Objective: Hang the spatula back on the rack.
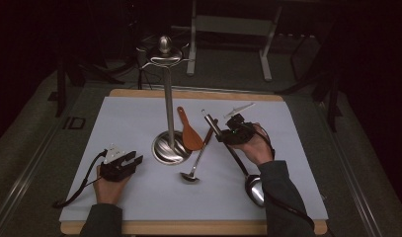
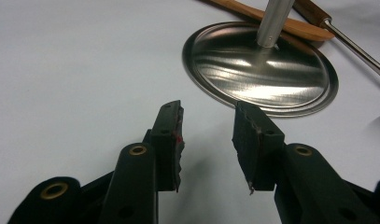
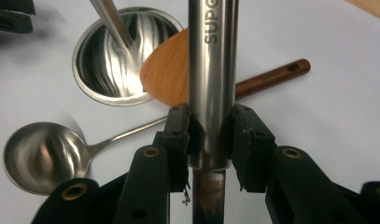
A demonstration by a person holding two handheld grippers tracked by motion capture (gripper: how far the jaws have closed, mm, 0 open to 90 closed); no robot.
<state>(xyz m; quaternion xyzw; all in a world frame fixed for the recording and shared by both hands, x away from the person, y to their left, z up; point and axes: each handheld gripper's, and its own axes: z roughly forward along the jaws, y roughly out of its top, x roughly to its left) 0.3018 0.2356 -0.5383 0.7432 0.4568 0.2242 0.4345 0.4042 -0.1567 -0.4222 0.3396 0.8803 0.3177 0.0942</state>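
Observation:
A large steel spoon [image 1: 255, 190] lies slanted on the white mat, its bowl near my right sleeve. My right gripper [image 1: 222, 134] is shut on its thick steel handle [image 3: 211, 84], and both pads press the handle's sides in the right gripper view [image 3: 211, 135]. The handle crosses over a smaller ladle [image 1: 190, 176] that has a wooden grip [image 3: 271, 77]. My left gripper [image 1: 128, 161] rests on the mat left of the stand's base, open, with nothing between its fingers [image 2: 208, 126].
A steel utensil stand [image 1: 171, 148] with a round base [image 2: 260, 70] and a tall pole rises at the mat's middle. A wooden spatula [image 1: 189, 132] lies against the base. Bare mat [image 1: 124, 118] stretches to the left and along the front.

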